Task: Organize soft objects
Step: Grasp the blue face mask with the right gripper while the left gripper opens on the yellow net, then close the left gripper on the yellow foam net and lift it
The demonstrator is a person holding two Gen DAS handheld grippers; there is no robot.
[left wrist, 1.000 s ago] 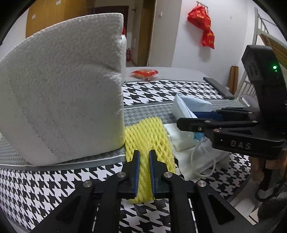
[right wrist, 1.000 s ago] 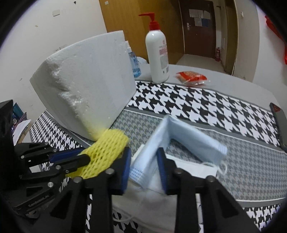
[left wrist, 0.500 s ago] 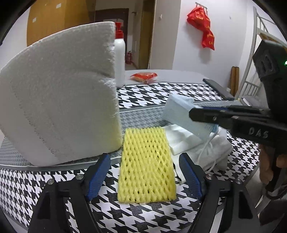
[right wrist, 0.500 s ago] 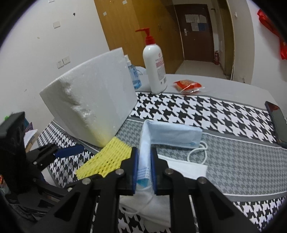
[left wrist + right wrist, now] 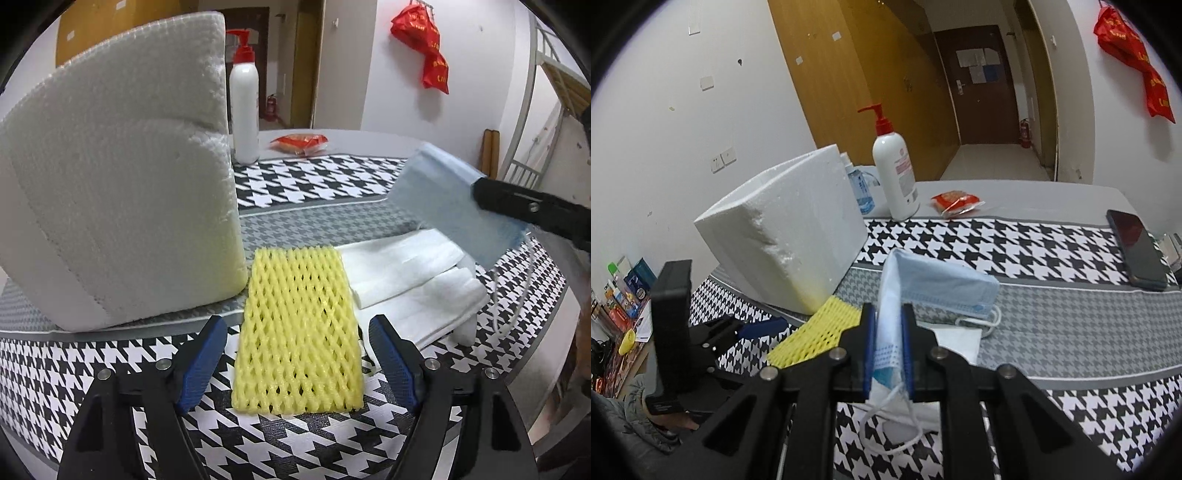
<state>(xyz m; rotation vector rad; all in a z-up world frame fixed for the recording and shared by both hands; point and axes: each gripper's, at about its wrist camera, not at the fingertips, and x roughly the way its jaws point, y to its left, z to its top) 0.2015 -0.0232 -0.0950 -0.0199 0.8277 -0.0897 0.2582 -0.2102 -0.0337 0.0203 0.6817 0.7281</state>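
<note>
The left tongs (image 5: 299, 363) stand wide apart with nothing held; their jaws have just been opening. The yellow foam net (image 5: 299, 332) lies flat on the houndstooth cloth (image 5: 92, 373) between them, touched by neither pad.

The right tongs (image 5: 889, 350) are clamped tight on a light blue face mask (image 5: 938, 288), lifted clear of the worktop (image 5: 1071, 199) with its ear loop dangling below the jaws.

Just right of the net lies a pile of folded white cloths (image 5: 406, 273). Touching the net's left far corner stands a white foam box (image 5: 783, 236), tilted on its side; whether anything is inside cannot be told. Behind it stand a white pump bottle (image 5: 895, 177) with a red top and a small clear blue bottle (image 5: 860, 192). Farther off lie a red snack packet (image 5: 955, 203) and a dark phone (image 5: 1136, 247).
</note>
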